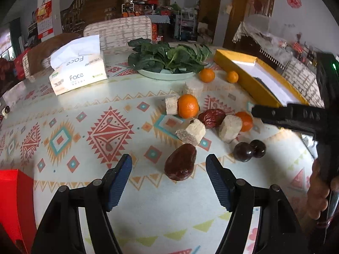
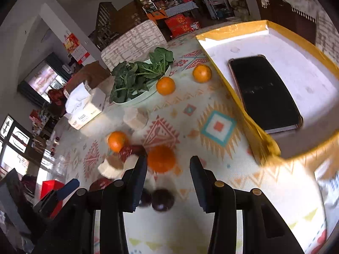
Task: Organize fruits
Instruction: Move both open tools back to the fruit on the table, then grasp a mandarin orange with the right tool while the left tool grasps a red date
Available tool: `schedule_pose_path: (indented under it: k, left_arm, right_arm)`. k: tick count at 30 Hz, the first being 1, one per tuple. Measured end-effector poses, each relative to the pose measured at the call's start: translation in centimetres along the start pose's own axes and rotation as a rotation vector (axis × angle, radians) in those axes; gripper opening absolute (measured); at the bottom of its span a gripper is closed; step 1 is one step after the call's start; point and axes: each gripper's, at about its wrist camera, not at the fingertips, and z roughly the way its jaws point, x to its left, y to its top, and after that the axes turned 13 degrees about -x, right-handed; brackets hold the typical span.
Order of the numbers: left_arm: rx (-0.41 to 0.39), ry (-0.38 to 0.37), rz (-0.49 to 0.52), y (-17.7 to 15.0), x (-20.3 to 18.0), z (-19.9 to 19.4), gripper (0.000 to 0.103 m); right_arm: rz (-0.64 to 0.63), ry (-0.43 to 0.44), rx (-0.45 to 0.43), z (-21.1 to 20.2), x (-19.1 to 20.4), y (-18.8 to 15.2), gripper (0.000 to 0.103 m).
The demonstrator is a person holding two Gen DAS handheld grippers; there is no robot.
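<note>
Fruit lies scattered on the patterned tablecloth [image 1: 84,110]. A large red date [image 1: 180,163] lies just ahead of my open, empty left gripper [image 1: 168,165], between its fingertips. Beyond it are pale cut chunks [image 1: 191,134], another date [image 1: 211,117], several tangerines [image 1: 187,105] and two dark plums [image 1: 249,150]. My right gripper [image 2: 168,167] is open and empty, a tangerine [image 2: 161,158] just ahead of its tips and the plums [image 2: 162,199] below between the fingers. It shows in the left wrist view [image 1: 256,111] at right.
A yellow box [image 2: 239,97] with a white inside holds a black phone [image 2: 264,93] at right. A plate of greens [image 1: 167,60] and a tissue box [image 1: 77,72] stand at the back. A red box [image 1: 14,203] is at the near left.
</note>
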Motion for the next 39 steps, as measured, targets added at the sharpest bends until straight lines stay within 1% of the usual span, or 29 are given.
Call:
schedule_pose_path:
  k: [5,7,9,10,12,14,16,18,19,20,21,25,28,32,35,39]
  left_arm:
    - [0.016,-0.009,0.016,-0.2,0.1,0.9,0.072]
    - [0.022,-0.020,0.020,-0.2,-0.1,1.3,0.072]
    - [0.028,-0.027,0.031,-0.3,-0.5,1.9,0.069]
    - [0.033,-0.029,0.037,-0.3,-0.7,2.1,0.065]
    - [0.050,-0.038,0.045,-0.5,-0.9,2.4,0.053]
    - [0.046,-0.030,0.046,-0.6,-0.9,2.3,0.041]
    - [0.041,-0.028,0.040,-0.6,-0.7,2.2,0.031]
    - [0.039,-0.028,0.034,-0.7,-0.6,2.2,0.031]
    - [0.038,-0.028,0.031,-0.7,-0.6,2.1,0.031]
    - [0.036,-0.029,0.026,-0.7,-0.5,2.1,0.031]
    - [0.032,-0.030,0.016,-0.8,-0.3,1.9,0.031]
    - [0.006,-0.014,-0.004,-0.7,0.4,1.4,0.031]
    - [-0.015,0.013,-0.013,-0.5,0.7,1.0,0.031]
    - [-0.046,0.022,-0.050,0.1,1.2,0.0,0.031]
    - [-0.090,0.034,-0.077,0.5,1.7,-2.3,0.031]
    - [-0.132,0.045,-0.128,0.4,3.2,-6.3,0.031]
  right_arm:
    - [0.011,0.002,0.023,1.8,-0.4,-0.2,0.046]
    - [0.028,0.035,0.028,2.1,-0.6,-0.4,0.046]
    - [0.029,0.051,0.028,2.2,-0.6,-0.4,0.046]
    - [0.028,0.058,0.029,2.3,-0.5,-0.4,0.046]
    - [0.034,0.081,0.034,2.6,-0.5,-0.6,0.046]
    - [0.023,0.081,0.034,2.7,-0.2,-0.6,0.046]
    - [0.013,0.087,0.035,2.8,0.1,-0.7,0.046]
    - [-0.003,0.087,0.039,2.8,0.5,-0.9,0.046]
    - [-0.014,0.081,0.040,2.8,0.7,-1.0,0.044]
    - [-0.026,0.075,0.041,2.8,0.8,-1.1,0.039]
    - [-0.039,0.074,0.045,2.8,1.0,-1.2,0.037]
    - [-0.093,0.040,0.021,2.3,1.8,-1.6,0.037]
    - [-0.130,0.013,-0.009,1.8,2.4,-1.8,0.036]
    - [-0.163,0.001,-0.054,0.8,3.2,-1.8,0.036]
    - [-0.174,0.001,-0.071,-0.2,3.9,-1.8,0.036]
    - [-0.187,0.033,-0.076,-2.3,5.6,-2.4,0.036]
